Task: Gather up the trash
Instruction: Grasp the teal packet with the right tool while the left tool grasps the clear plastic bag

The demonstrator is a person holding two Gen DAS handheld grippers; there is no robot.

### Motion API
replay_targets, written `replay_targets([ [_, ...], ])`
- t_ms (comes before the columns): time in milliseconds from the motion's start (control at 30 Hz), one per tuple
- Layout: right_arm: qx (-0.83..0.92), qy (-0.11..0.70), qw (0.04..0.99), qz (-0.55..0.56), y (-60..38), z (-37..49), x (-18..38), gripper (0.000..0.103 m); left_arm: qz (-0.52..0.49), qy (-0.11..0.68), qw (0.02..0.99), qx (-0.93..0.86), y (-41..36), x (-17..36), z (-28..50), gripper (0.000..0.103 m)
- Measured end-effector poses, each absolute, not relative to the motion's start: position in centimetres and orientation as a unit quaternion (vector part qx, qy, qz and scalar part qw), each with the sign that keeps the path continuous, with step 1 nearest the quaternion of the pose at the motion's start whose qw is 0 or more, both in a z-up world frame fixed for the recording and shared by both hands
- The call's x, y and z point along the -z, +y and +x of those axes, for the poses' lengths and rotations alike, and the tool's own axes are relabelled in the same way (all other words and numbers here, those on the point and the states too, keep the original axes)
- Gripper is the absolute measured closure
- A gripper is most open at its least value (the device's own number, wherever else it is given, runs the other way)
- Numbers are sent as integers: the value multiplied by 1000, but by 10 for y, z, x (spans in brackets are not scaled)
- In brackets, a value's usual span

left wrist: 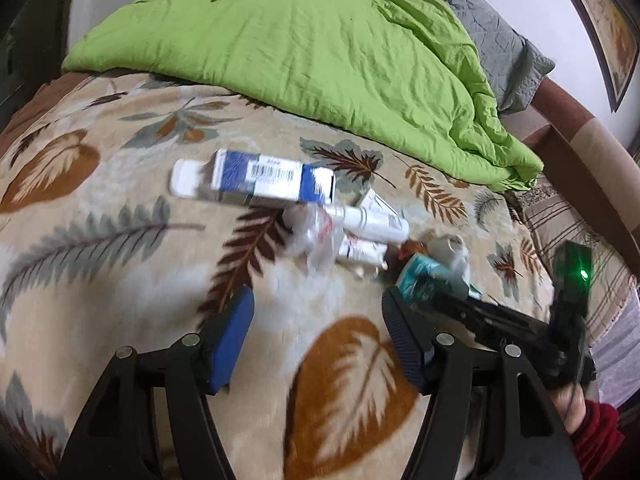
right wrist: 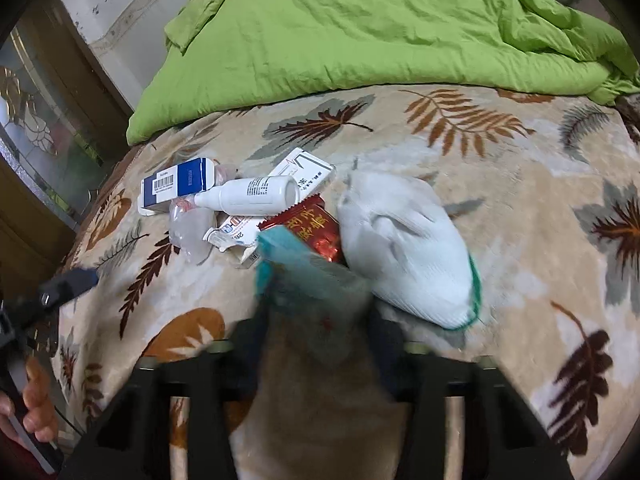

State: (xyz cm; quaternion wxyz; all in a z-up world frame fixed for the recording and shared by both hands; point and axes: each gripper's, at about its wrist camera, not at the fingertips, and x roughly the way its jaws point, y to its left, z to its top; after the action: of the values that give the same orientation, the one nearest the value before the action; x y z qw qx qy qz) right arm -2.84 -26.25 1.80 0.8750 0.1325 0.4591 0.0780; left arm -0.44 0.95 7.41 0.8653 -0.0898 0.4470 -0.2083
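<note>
Trash [left wrist: 320, 216] lay in one small heap on the bed [left wrist: 100, 280], on the leaf-patterned blanket, and as far as I could judge almost all of it was still to be collected; no bin or bag was in view.

From the left wrist view, the left gripper [left wrist: 318, 336] hovered just before the heap with its jaws wide open and nothing between them. I counted one blue and white box [left wrist: 256, 178], one white bottle [left wrist: 372, 222], one clear plastic wrap [left wrist: 312, 236] and one teal packet [left wrist: 420, 276], which the right gripper [left wrist: 448, 300] appeared to hold.

From the right wrist view, the right gripper [right wrist: 316, 332] had its jaws closed on the teal packet [right wrist: 296, 268], though blur made the contact hard to see. There were also one red wrapper [right wrist: 316, 228], one white cloth piece [right wrist: 408, 248], one torn small carton [right wrist: 236, 238] and one white carton [right wrist: 308, 170]. A green duvet [right wrist: 380, 28] lay behind, well apart.
</note>
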Motion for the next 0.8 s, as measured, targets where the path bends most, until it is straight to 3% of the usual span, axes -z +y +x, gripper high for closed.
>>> replay_targets([
  [67,-86,453,877,139,-262,-32,-20,85,-85,451,864,206,2,-69,11,37],
  [367,-98,429,883,162,-265,-67,-34,90,-72,471,858,189,-31,-35,60,38],
  [400,-99,429,882,165,-265,-70,-34,90,-73,471,859,186,-33,-32,63,41],
  [467,-100,429,881,170,-266,-75,-33,90,-74,475,857,186,-36,-25,69,66],
  [500,-102,430,880,172,-265,-76,-33,90,-74,477,856,185,-37,-22,71,69],
  [633,-105,431,879,175,-261,-81,-32,90,-72,469,861,180,-34,-22,64,75],
  [800,-112,425,880,182,-257,-91,-38,90,-87,474,856,188,-17,-30,27,75],
])
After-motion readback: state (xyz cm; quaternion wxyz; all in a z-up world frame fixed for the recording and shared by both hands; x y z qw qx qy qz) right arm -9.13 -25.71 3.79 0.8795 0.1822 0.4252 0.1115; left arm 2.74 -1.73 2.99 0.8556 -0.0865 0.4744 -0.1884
